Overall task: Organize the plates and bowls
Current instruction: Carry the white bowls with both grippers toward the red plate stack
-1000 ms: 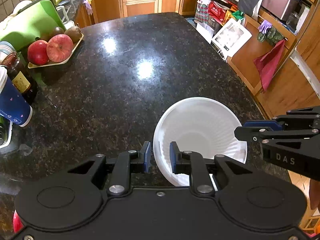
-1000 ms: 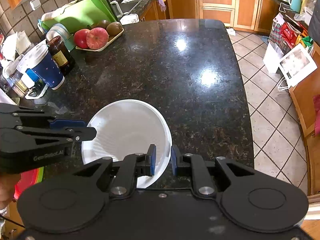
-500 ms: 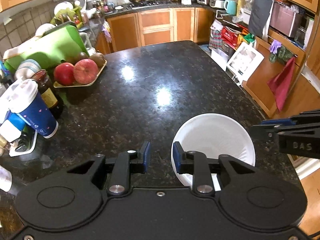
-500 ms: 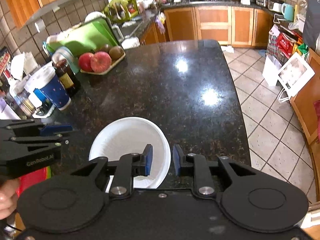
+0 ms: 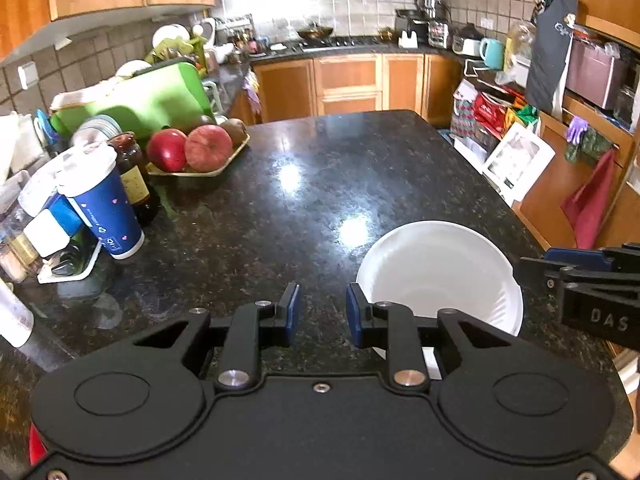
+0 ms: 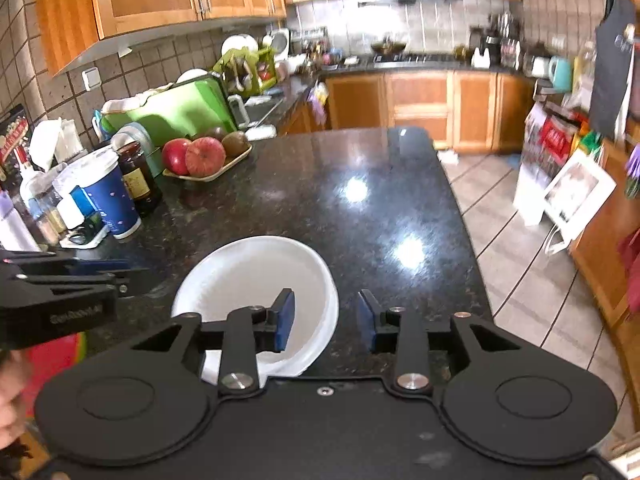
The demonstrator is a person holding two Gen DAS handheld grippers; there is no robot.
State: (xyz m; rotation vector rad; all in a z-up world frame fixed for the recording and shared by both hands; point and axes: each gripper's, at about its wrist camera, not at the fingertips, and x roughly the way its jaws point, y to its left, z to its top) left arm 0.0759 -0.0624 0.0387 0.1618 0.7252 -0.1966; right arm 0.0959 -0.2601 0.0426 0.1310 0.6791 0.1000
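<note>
Left wrist view shows us a white disposable bowl [image 5: 440, 272] sitting on the dark granite countertop [image 5: 280, 208], close to its near right edge, mouth up and apparently empty. We note what looks like a second rim beneath the first on the near side, so this may be two nested bowls; we cannot confirm it.

The left gripper [image 5: 320, 314] stands with its blue pads apart and only bare stone between them; its right pad sits just beside the bowl's left rim without pressing it. The right gripper [image 6: 326, 322] has jaws opening at this moment; the bowl's right rim lies in the gap, nearer its left pad, and neither pad appears to press on it. We see both grippers flanking the bowl, one on each side.

We judge the bowl to be thin foam or paper: very light, somewhat flexible at the rim, easily crushed or creased by a hard pinch, and liable to slide on the polished stone if nudged. The rim is the sensible place to take hold, one pad inside the wall and one outside, with modest pressure. Gripping from opposite sides would keep it level.

At the far left corner stand a tray of apples [image 5: 192, 152], a blue paper cup [image 5: 108, 208] and a dark jar [image 5: 134, 172], well apart from the bowl.
</note>
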